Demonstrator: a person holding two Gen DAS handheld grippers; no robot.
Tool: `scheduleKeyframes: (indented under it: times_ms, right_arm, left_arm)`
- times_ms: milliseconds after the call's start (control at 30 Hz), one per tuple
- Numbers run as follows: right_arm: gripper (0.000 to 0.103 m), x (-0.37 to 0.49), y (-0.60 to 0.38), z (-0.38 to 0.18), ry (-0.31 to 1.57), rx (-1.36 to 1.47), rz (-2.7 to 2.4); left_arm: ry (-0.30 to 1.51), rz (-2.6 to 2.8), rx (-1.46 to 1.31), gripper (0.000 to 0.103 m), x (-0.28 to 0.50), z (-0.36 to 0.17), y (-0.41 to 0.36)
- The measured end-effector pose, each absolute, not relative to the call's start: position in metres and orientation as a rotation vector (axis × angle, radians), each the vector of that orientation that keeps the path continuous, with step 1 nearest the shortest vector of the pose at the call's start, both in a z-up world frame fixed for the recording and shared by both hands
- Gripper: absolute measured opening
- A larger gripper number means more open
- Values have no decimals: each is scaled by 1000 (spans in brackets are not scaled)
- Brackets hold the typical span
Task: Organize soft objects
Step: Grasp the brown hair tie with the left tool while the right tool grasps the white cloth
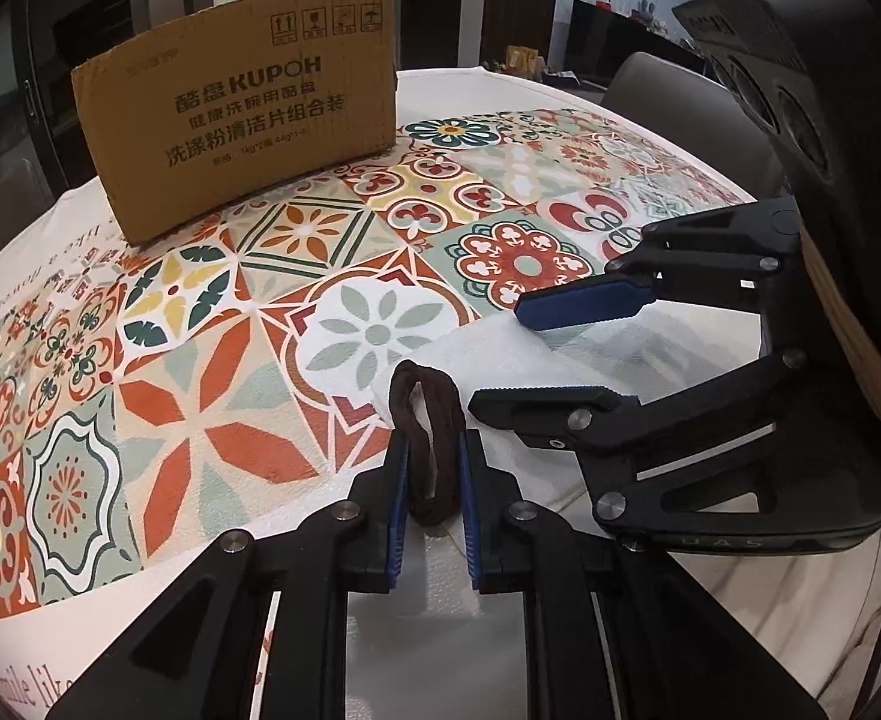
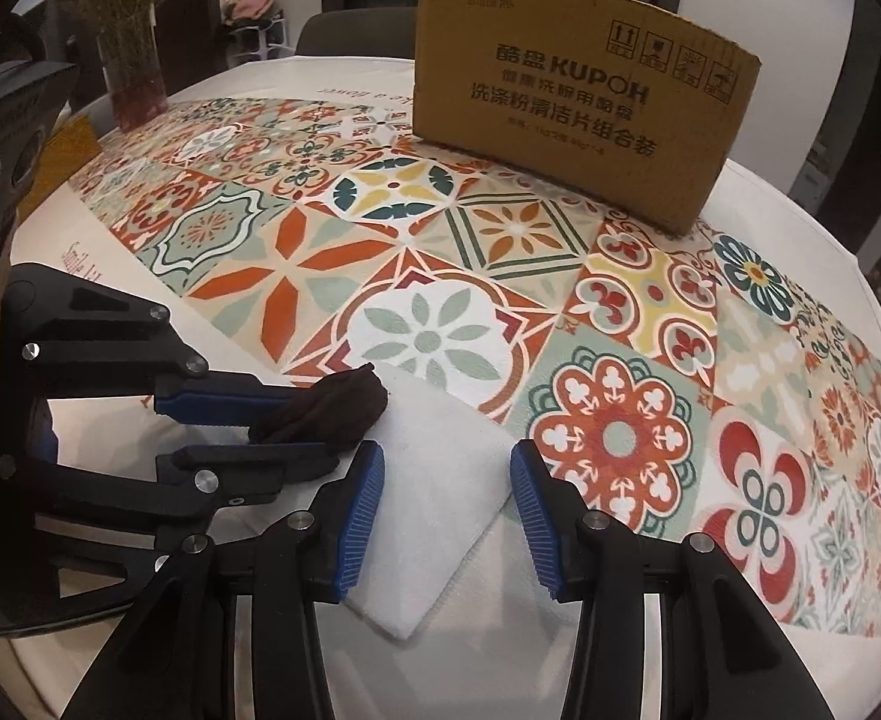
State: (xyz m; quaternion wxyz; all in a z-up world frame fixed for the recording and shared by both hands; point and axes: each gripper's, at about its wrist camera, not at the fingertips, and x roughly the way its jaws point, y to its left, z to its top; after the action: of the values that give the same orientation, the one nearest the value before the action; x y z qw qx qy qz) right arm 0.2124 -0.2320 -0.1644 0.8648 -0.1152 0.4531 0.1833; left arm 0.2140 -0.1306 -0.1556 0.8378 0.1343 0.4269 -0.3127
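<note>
My left gripper point(image 1: 432, 468) is shut on a dark brown fabric loop point(image 1: 428, 420), held just above the near table edge; the loop also shows in the right wrist view point(image 2: 326, 411) between the left fingers. A folded white towel point(image 2: 440, 492) lies on the patterned tablecloth point(image 2: 332, 252) beside it, and shows in the left wrist view point(image 1: 500, 354). My right gripper point(image 2: 446, 510) is open over the towel, one finger on each side of it, holding nothing. In the left wrist view the right gripper point(image 1: 500, 354) sits to the right of the loop.
A cardboard box point(image 1: 242, 102) stands on the far side of the table, also in the right wrist view point(image 2: 578, 114). A vase of dried flowers point(image 2: 128, 48) stands at the far left. Chairs sit behind the table.
</note>
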Motion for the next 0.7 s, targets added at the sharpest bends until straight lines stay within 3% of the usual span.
scheduleKeyframes:
  times_ms: [233,367,700]
  right_arm:
    - [43,215,-237,-166,980,-163,366]
    - [10,208,-222,-164,986,-171,382]
    - [8,210,-232,-164,1007,-53,292]
  left_arm:
    - [915,-649,252,18,216,-154,-129]
    - [925,-633,226,19,219,-155,-125]
    - [869,-548,191,10,221,-141,-109]
